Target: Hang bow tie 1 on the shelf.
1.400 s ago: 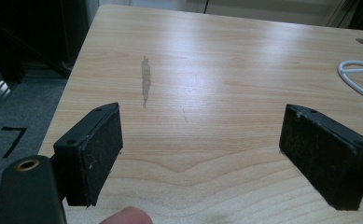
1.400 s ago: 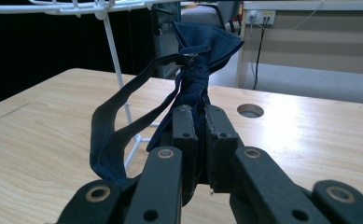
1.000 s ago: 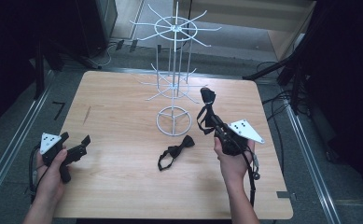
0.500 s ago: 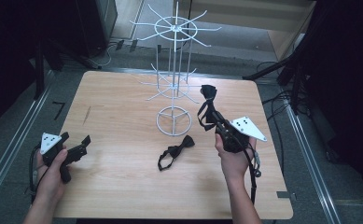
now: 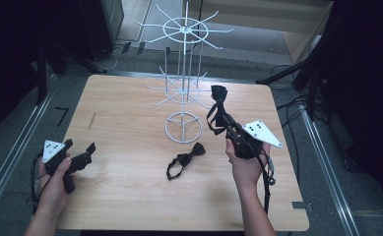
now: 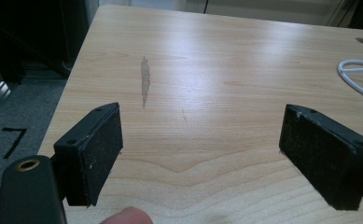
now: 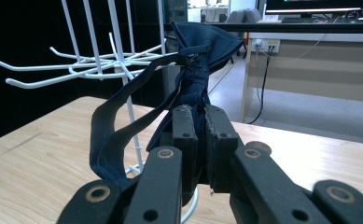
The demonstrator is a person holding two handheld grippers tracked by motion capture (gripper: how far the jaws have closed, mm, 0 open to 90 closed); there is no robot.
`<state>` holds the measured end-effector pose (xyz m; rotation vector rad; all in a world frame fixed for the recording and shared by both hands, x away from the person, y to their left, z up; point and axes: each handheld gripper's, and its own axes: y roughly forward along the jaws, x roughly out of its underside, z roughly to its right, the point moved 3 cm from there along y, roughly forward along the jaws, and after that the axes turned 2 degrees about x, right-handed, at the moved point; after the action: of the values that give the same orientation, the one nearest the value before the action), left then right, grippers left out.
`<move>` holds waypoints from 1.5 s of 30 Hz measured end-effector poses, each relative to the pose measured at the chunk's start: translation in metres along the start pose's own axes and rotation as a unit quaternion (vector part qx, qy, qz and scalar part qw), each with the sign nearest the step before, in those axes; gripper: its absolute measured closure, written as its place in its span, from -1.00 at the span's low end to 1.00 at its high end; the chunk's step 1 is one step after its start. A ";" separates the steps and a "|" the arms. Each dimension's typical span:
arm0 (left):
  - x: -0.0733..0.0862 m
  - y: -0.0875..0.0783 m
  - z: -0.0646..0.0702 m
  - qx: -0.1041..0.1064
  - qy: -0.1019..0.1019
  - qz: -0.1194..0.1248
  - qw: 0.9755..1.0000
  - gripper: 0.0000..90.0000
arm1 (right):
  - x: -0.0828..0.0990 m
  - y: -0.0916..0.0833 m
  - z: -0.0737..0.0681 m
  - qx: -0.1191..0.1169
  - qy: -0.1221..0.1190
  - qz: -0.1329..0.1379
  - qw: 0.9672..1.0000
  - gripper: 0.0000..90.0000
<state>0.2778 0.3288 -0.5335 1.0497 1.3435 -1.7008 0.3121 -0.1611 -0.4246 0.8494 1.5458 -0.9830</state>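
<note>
The right gripper (image 5: 227,125) has its jaws pinched together on a dark navy fabric bow tie (image 7: 202,51), which stands up above the pads while its thin strap (image 7: 111,135) loops down on the left. In the high view that gripper is raised over the right part of the table, just right of the white wire display rack with radiating hooks (image 5: 184,88); the tie's bow (image 5: 218,93) is near the rack's lower ring of hooks but does not touch it.

The left gripper (image 6: 202,154) rests low at the near left with its jaws wide apart and only bare wood between them. A second black bow tie (image 5: 185,158) lies flat in front of the rack's round base.

The likely trouble is the slack strap: it could snag on the wrong hook or miss the prong altogether. The rack looks light, and a sideways tug might tip or spin it.

The light wooden table (image 5: 120,128) carries a faint grey smear (image 6: 145,84) near its left edge. Around it are grey floor, trailing cables and dark surroundings, with a desk at the far end.
</note>
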 end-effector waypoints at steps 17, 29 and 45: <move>0.000 0.000 0.000 0.001 -0.001 0.000 1.000 -0.69 | -0.006 0.001 -0.005 -0.003 0.004 0.008 1.000 0.91; 0.000 0.000 0.000 0.001 -0.001 0.001 1.000 -0.69 | -0.012 0.000 -0.005 -0.002 0.000 0.011 1.000 0.91; 0.000 0.000 0.000 0.003 -0.002 0.000 1.000 -0.69 | -0.011 0.015 -0.009 -0.004 0.000 0.002 1.000 0.90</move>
<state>0.2779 0.3292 -0.5335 1.0492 1.3377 -1.7070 0.3236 -0.1468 -0.4149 0.8458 1.5466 -0.9729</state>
